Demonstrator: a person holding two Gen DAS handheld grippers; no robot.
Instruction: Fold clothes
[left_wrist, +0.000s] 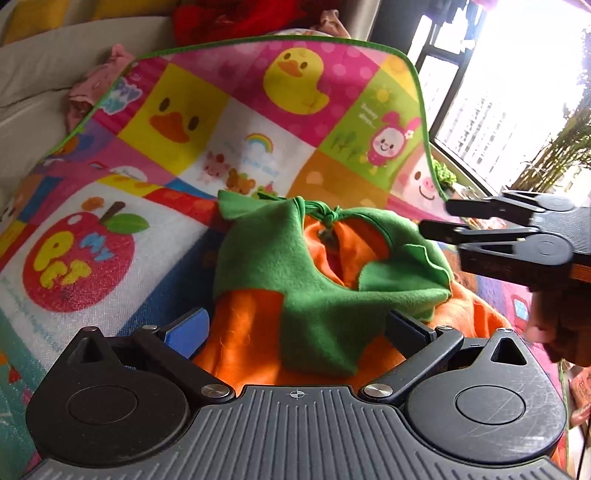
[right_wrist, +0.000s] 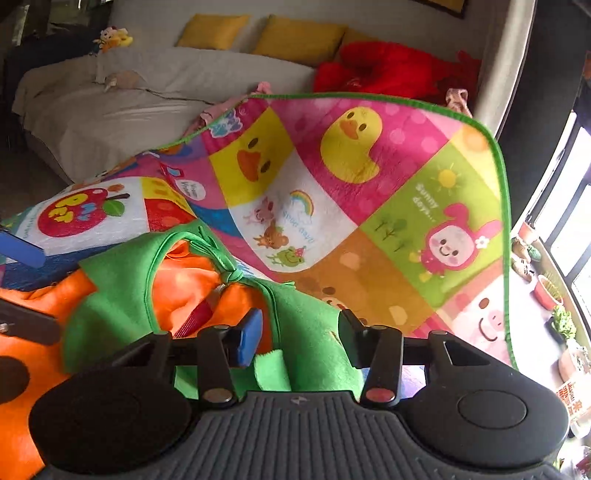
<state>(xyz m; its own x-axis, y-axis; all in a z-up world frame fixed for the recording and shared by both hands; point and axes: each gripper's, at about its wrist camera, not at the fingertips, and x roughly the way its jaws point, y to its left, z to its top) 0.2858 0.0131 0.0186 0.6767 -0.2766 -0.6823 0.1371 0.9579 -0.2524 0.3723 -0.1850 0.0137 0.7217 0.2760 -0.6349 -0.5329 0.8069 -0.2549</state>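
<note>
A: Living room, grey sofa (right_wrist: 110, 96) behind, bright cartoon play mat (left_wrist: 207, 122) as the surface, its far edge curled up. The orange-and-green fleece garment (left_wrist: 317, 284) lies bunched on the mat, just in front of both tongs.

B: Tongs?

A: Left tongs (left_wrist: 295, 328) wide, straddling the garment's near edge, gripping nothing. Right tongs (right_wrist: 299, 332) apart too, over the green collar; side view shows a narrow gap, empty.

B: Step?

A: Probably taking hold to spread or fold it. Pinching single edges well apart, not the knotted tie (left_wrist: 328, 216), should avoid dragging the lump.

B: Look?

A: Soft, crumpled, orange body, green collar.
</note>
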